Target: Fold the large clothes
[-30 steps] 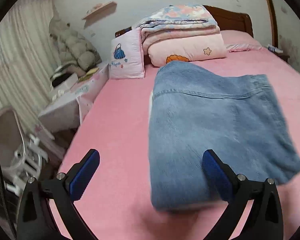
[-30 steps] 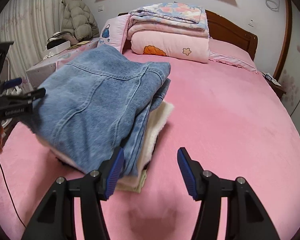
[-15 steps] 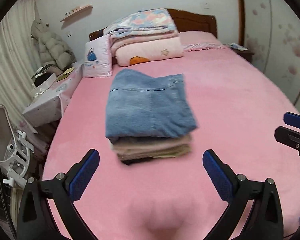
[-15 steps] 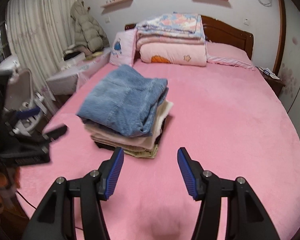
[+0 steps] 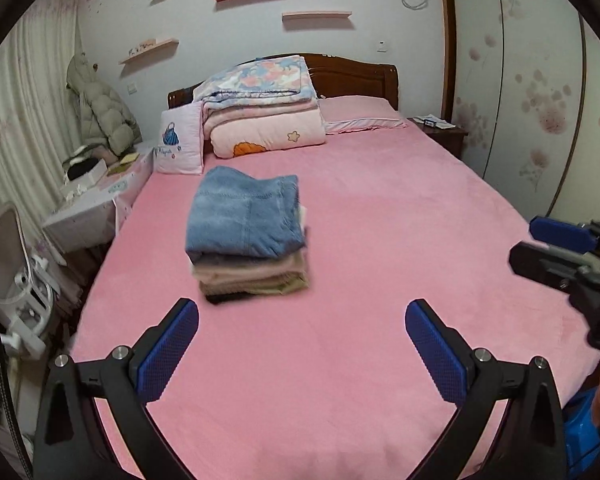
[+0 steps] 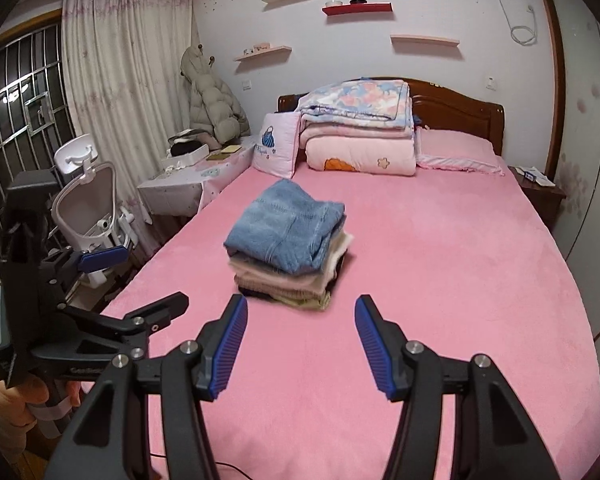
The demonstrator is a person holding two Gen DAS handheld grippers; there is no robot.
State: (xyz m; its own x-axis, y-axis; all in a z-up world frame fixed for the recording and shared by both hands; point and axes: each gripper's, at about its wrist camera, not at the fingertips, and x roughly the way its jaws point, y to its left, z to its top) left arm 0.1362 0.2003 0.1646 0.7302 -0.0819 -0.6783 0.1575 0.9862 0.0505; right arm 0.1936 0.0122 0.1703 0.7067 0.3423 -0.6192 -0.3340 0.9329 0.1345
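A folded blue denim garment [image 5: 244,216] topped a stack of folded clothes [image 6: 286,280] on the pink bed [image 5: 380,240]. The left gripper [image 5: 302,342] and right gripper [image 6: 300,342] hung above the sheet, jaws apart, empty.

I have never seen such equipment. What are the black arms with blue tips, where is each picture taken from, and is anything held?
A person holds one tool in each hand. Each carries a camera looking along its two fingers. One picture is from the left hand-held gripper, the other from the right hand-held gripper. Both stand open and hold nothing. On the pink bed lies a stack of folded clothes with folded jeans on top. Behind it are folded quilts.
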